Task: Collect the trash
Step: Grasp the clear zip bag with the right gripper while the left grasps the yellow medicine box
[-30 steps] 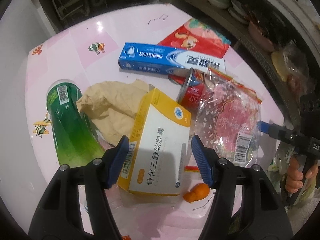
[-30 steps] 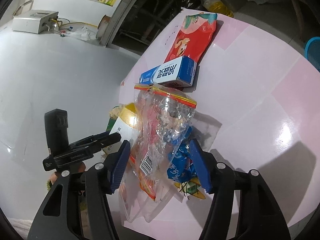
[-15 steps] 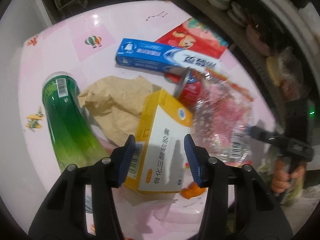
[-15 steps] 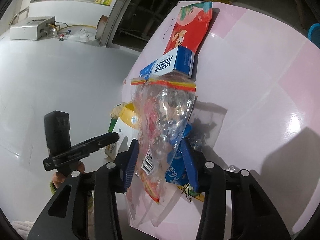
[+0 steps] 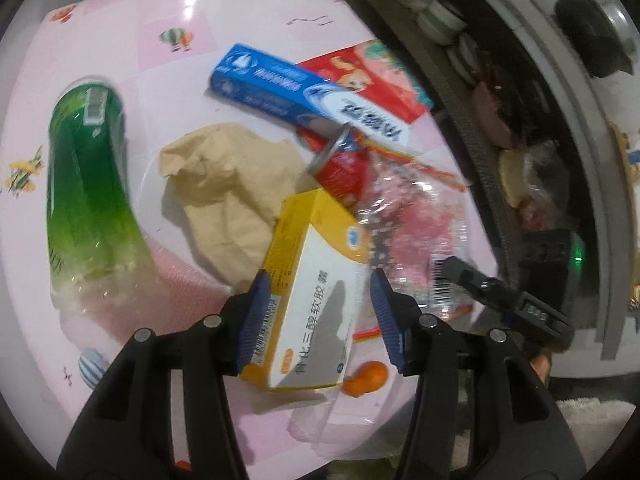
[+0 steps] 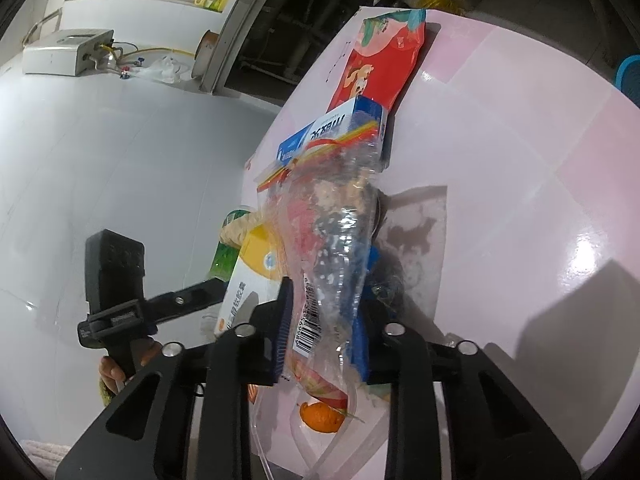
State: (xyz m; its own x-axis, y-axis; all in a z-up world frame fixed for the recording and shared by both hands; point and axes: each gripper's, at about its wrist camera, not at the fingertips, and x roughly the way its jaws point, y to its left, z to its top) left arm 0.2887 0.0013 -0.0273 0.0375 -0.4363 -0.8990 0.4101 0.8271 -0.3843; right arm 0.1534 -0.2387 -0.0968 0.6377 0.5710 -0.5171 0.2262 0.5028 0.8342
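Note:
My left gripper [image 5: 320, 316] points down over a yellow-and-white medicine box [image 5: 316, 292], which lies on the pink table [image 5: 180, 12], and its blue pads grip the box's two long sides. In the right wrist view the same box [image 6: 248, 280] shows with one left finger against it. My right gripper [image 6: 322, 332] is closing on a clear zip bag [image 6: 332, 240] with a barcode label. The bag fills the gap between the pads and is squeezed narrow. From the left wrist view this bag [image 5: 412, 232] lies right of the box.
A green bottle [image 5: 88, 168] lies at the left and crumpled brown paper [image 5: 232, 184] in the middle. Behind them are a red can [image 5: 344, 168], a blue toothpaste box [image 5: 296, 88] and a red snack packet [image 5: 384, 76]. An orange peel [image 6: 320, 416] sits at the table's near edge.
Both pairs of jaws have narrowed. The left ones came in against the medicine box while the wrist rolled. The right ones closed on the clear bag and bunched it up.

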